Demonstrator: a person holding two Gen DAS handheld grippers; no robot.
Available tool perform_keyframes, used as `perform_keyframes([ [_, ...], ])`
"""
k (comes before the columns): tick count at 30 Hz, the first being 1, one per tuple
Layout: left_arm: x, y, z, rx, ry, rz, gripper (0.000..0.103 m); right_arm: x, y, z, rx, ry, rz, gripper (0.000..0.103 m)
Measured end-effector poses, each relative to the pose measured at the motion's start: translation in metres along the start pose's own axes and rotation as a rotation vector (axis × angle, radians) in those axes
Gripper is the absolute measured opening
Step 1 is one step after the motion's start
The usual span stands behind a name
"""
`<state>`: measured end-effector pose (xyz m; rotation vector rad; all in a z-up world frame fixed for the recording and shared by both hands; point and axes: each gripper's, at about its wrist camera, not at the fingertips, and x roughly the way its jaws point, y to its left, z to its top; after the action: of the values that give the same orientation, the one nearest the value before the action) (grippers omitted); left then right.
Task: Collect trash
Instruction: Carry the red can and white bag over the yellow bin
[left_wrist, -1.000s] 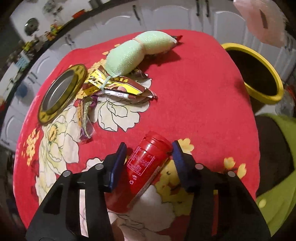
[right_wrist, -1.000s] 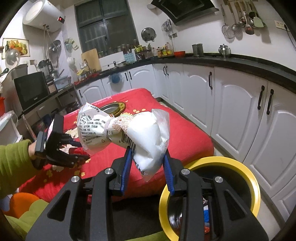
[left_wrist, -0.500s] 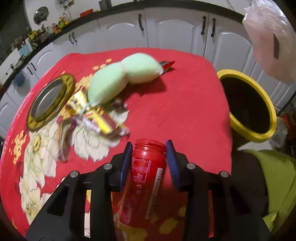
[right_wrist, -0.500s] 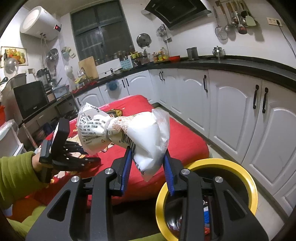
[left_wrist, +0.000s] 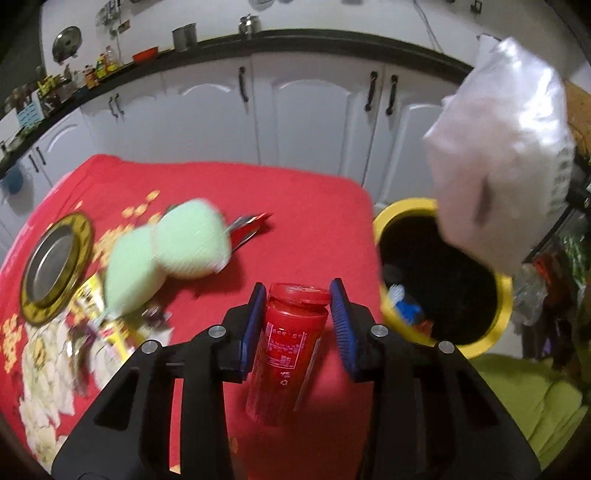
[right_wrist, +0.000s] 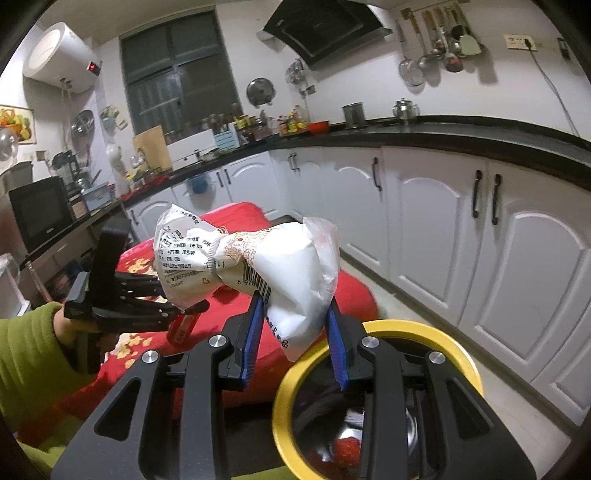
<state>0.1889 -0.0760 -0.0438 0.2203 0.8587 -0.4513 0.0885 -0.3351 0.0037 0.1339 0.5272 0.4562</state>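
Tilting cap-forward, red bottle (left_wrist: 286, 347) fills left tool (left_wrist: 297, 319).

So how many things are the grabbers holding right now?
2. The left gripper holds a red bottle above the red table. The right gripper holds a white plastic bag over the yellow bin. More trash lies on the table, not held.

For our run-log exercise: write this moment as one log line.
left gripper: grips red bottle, above table | right gripper: holds white bag over yellow bin | green packet: on table
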Motion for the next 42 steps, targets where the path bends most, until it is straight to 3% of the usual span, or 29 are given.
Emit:
perform_keyframes([
  [17, 0.011, -0.089, 0.046, 0.045, -0.097, -0.213, 0.027, -0.027, -0.071, -0.015, 0.086, -0.025, -0.215, 0.031],
  [32, 0.031, -0.145, 0.027, 0.065, -0.093, -0.347, 0.027, -0.013, -0.113, -0.044, 0.165, 0.065, -0.328, 0.031],
  [42, 0.052, -0.159, 0.010, 0.044, -0.055, -0.402, 0.027, 0.003, -0.123, -0.057, 0.190, 0.144, -0.319, 0.033],
])
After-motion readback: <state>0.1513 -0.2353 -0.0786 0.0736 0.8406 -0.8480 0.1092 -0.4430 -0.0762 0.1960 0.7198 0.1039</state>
